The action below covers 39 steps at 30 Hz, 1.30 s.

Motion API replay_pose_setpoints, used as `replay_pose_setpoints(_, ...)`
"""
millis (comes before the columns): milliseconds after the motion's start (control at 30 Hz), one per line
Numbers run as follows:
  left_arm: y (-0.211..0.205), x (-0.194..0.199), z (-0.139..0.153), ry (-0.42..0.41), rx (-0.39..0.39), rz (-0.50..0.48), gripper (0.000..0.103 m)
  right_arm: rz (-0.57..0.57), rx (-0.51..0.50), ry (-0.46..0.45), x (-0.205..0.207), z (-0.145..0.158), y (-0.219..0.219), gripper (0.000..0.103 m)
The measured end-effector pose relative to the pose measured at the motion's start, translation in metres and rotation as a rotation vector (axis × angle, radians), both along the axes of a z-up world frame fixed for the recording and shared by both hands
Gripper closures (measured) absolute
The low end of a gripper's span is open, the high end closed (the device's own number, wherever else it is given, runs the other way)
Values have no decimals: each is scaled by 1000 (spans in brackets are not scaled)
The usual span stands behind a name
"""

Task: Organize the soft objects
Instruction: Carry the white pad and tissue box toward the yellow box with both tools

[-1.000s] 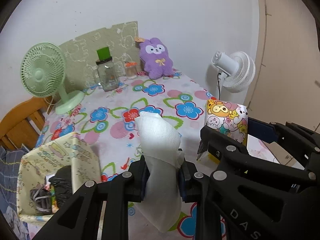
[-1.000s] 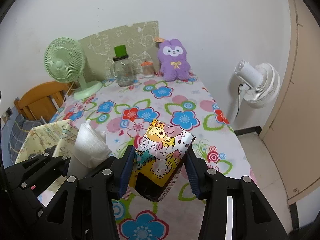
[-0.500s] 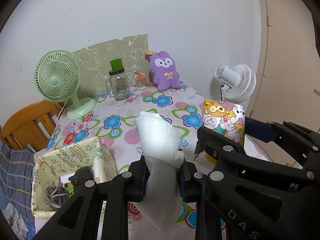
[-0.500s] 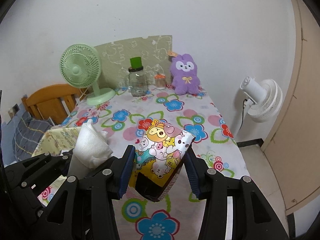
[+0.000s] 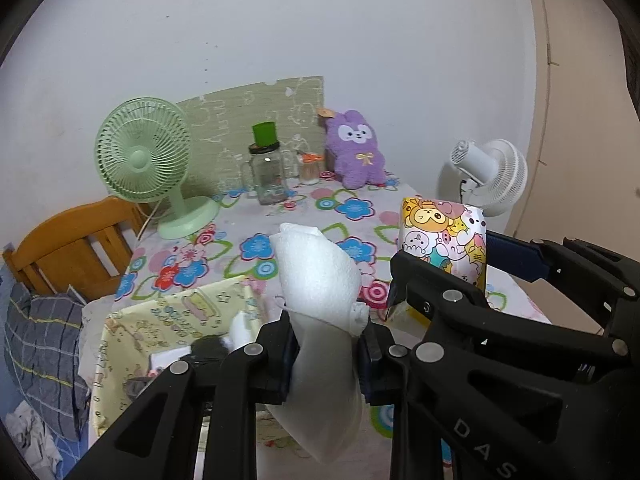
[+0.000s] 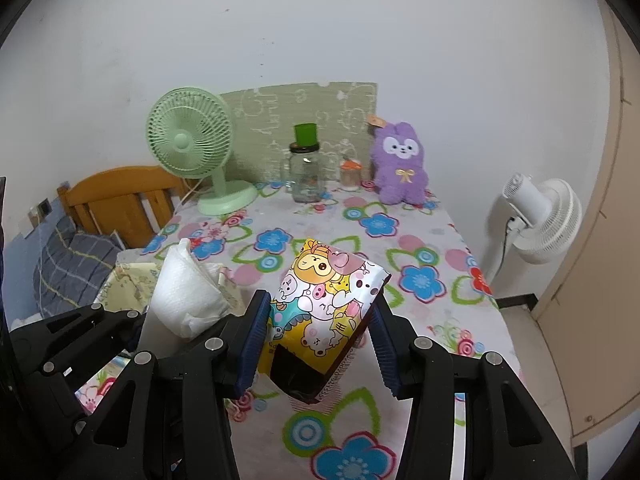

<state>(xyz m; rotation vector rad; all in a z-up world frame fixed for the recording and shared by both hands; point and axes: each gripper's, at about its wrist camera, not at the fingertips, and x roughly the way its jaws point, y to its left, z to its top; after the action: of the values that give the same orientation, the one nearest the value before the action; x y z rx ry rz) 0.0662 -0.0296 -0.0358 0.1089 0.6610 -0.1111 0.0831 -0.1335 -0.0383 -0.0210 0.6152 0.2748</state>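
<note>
1. Left wrist view: the left gripper (image 5: 326, 354) is held above the near end of the flowered table (image 5: 320, 216), aimed toward the far wall. Its jaws are clamped on a white folded cloth (image 5: 320, 300), pinched at mid-length.
2. The cloth's long axis runs roughly upright: its rounded upper end leans away toward the table, and its lower end hangs below the pads.
3. The right gripper (image 5: 440, 280) sits just to the right; "DAS" is moulded on the near black arm. It grips a cartoon-animal printed pack (image 5: 444, 240) that stands upright.
4. A yellow patterned fabric bin (image 5: 160, 316) lies below left, its printed writing too small to read.
5. Right wrist view: the right gripper (image 6: 318, 346) is raised over the table (image 6: 420, 280), its blue pads closed on the pack (image 6: 324, 308) from both sides.
6. The pack is tilted, one corner pointing up and away, its dark end toward the camera. Small print near its lower edge is illegible.
7. The cloth (image 6: 188, 296) stands upright at the left, in the left gripper (image 6: 168, 324).
</note>
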Motion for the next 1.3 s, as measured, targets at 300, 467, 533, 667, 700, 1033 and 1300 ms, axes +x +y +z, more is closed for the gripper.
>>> replay_pose_setpoints(300, 32, 4, 1, -8, 1, 59, 79, 56, 5, -11, 8, 2, 34, 51)
replay_pose_setpoints(467, 51, 8, -3, 4, -5, 96, 78, 92, -3, -3, 15, 0, 54, 51)
replay_pose_setpoints(533, 58, 9, -5, 8, -2, 112, 78, 107, -3, 4, 18, -2, 63, 51)
replay_pose_setpoints(667, 74, 14, -9, 21, 1, 144, 78, 138, -6, 20, 24, -7, 80, 51)
replay_pose_setpoints(700, 78, 15, -11, 23, 2, 152, 78, 145, -8, 23, 26, -7, 84, 51)
replay_pose_setpoints(1033, 108, 25, -23, 53, 18, 212, 78, 214, 2, 66, 41, -20, 118, 51)
replay_pose_setpoints(1300, 128, 38, -37, 99, 32, 247, 76, 254, 5, 107, 53, -33, 140, 51)
